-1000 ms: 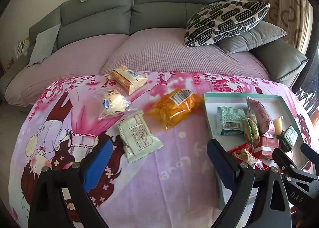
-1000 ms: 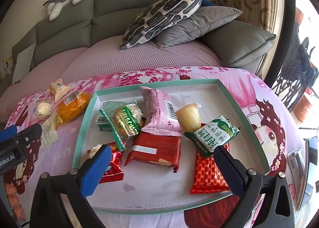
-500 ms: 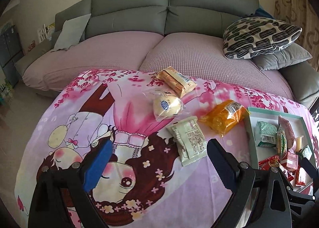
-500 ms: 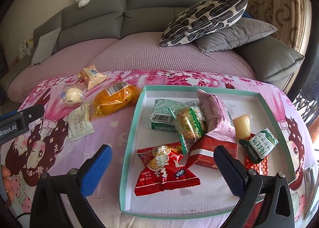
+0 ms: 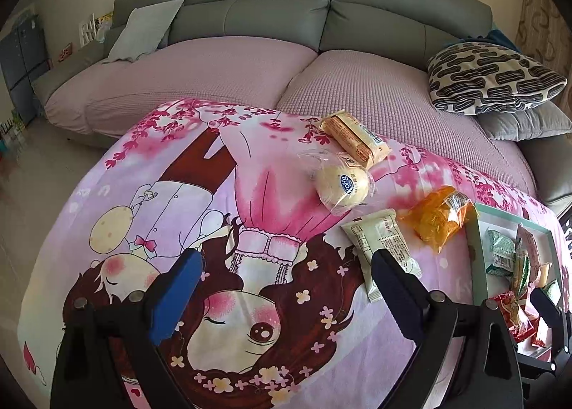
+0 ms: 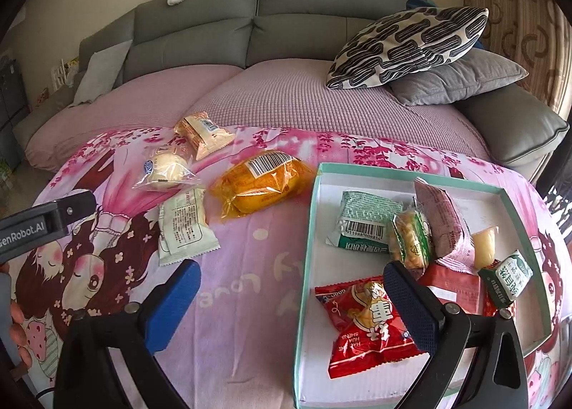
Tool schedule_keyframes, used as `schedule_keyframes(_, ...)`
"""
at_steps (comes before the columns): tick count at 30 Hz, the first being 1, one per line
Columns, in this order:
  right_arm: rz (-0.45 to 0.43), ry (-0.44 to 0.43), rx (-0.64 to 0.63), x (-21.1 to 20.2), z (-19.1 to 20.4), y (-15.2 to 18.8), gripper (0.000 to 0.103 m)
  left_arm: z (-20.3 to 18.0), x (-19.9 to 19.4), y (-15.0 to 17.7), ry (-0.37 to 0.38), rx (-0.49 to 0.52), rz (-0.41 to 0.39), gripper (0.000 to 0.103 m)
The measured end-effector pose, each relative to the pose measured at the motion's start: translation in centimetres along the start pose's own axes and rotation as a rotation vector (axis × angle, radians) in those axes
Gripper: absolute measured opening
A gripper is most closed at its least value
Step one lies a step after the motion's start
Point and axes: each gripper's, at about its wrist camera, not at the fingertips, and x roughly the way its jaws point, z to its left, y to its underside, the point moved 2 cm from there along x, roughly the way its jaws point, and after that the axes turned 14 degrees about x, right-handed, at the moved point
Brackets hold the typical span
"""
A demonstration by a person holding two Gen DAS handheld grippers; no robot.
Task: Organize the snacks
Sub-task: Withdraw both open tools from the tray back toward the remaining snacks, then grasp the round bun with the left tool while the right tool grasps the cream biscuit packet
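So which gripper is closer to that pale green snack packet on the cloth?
Left. The left gripper stands open with one finger right at the pale green packet. The right gripper, also open, sits lower and toward the tray, the packet beyond its left finger.

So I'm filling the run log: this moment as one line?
left gripper: open, empty | right gripper: open, empty | four snacks outside tray | orange bun pack nearest tray

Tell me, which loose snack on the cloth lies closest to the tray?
The orange packet. It lies just beside the tray's left rim, while the pale green packet, round bun and biscuit pack lie farther left.
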Motion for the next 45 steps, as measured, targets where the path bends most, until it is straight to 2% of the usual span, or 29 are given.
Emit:
schedule_keyframes(5, -0.004, -0.013, 0.029, 0.6, 0.6, -1.4, 0.103, 0.8, 0.8, -1.4, 0.027, -0.033, 0.003, 0.096)
schedule_keyframes(11, 0.002, 0.003, 0.017, 2.0, 2.0, -2.4, 0.100, 0.9, 2.5, -2.7, 0.064, -0.014, 0.024, 0.096)
schedule_keyframes(17, 0.064, -0.082, -0.041, 4.3, 5.4, -1.4, 0.096, 0.5, 4.4, -4.3, 0.135, 0.015, 0.053, 0.096)
schedule_keyframes(25, 0.134, -0.106, -0.114, 8.2, 8.9, 0.2, 0.095, -0.4, 6.7, -6.2, 0.195, 0.058, 0.067, 0.096)
schedule_keyframes(31, 0.143, -0.088, -0.097, 9.8, 9.0, -0.1, 0.087, -0.9, 8.7, -6.7, 0.221, 0.060, 0.091, 0.096)
schedule_keyframes(36, 0.134, -0.094, -0.065, 10.1, 8.2, -0.5, 0.070, -1.5, 10.2, -7.1, 0.239, 0.055, 0.117, 0.096)
schedule_keyframes(41, 0.137, -0.103, -0.041, 10.3, 7.4, -0.7, 0.067, -1.3, 11.9, -7.1, 0.273, -0.004, 0.145, 0.095)
schedule_keyframes(45, 0.139, -0.110, -0.040, 10.2, 7.3, -0.7, 0.065, -1.4, 12.4, -6.8, 0.315, -0.041, 0.150, 0.078)
